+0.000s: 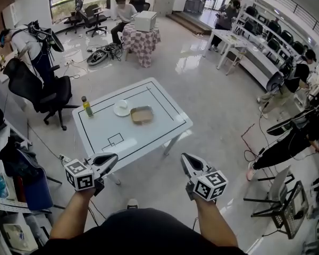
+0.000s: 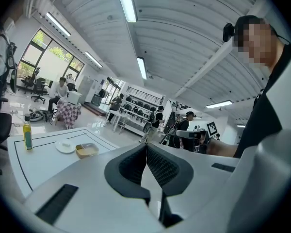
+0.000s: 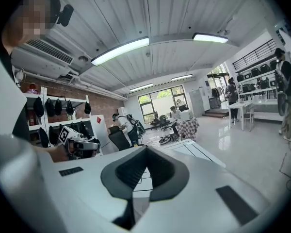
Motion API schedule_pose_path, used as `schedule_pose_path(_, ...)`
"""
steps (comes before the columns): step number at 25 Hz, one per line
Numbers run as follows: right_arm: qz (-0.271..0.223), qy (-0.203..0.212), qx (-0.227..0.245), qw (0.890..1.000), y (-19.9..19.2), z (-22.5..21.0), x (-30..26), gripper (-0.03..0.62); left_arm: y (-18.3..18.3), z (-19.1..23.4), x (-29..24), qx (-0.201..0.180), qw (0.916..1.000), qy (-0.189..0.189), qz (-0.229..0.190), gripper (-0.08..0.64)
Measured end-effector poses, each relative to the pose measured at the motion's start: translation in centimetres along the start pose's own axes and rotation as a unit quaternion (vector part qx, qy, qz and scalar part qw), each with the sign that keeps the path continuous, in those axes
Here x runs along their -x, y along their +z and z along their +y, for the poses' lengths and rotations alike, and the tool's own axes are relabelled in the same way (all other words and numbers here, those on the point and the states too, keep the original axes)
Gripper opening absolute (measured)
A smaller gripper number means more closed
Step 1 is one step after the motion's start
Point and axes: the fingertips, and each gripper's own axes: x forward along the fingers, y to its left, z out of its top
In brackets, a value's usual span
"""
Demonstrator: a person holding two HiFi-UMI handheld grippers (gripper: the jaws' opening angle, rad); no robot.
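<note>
Grippers up front: the left gripper (image 1: pixel 109 160) and the right gripper (image 1: pixel 185 159) are hanging side by side in the air, short of the white table's (image 1: pixel 154 138) near edge. Each is showing its jaws pressed together with nothing between them, and both are pointing far, toward the table. Beyond them, mid-table, a tan tray (image 1: pixel 141 115) is lying ahead between the two, a touch closer to the left one. Just left of it a white plate (image 1: pixel 122 109) is sitting, and farther left a bottle (image 1: pixel 87 106) is standing upright, clearly on the left gripper's side.
</note>
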Motion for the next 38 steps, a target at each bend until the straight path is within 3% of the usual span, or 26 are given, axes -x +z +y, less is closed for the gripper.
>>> schedule_pose_path(10,0.0,-0.015,-0.003,1.0,1.1,0.4,-4.7,0.017,1.5,5.6,-0.4,0.01,0.9996,-0.018,0.021,0.023)
schedule_pose_path(19,-0.005,-0.036,0.001,0.999,1.7,0.9,-7.6,0.017,3.3,8.1,-0.5,-0.006,0.9985,-0.044,0.032,0.023)
schedule_pose_path(24,-0.013,-0.048,-0.006,0.999,2.2,1.1,-7.8,0.017,4.4,8.2,0.0,0.005,0.9977,-0.063,0.023,0.023)
schedule_pose_path(33,-0.015,-0.058,-0.014,0.998,2.3,0.8,-8.2,0.017,6.1,9.4,1.1,0.005,0.9981,-0.061,-0.005,0.023)
schedule_pose_path(38,-0.015,-0.05,-0.01,0.999,2.8,0.1,-9.3,0.017,6.1,11.0,1.4,0.01,0.999,-0.041,-0.009,0.023)
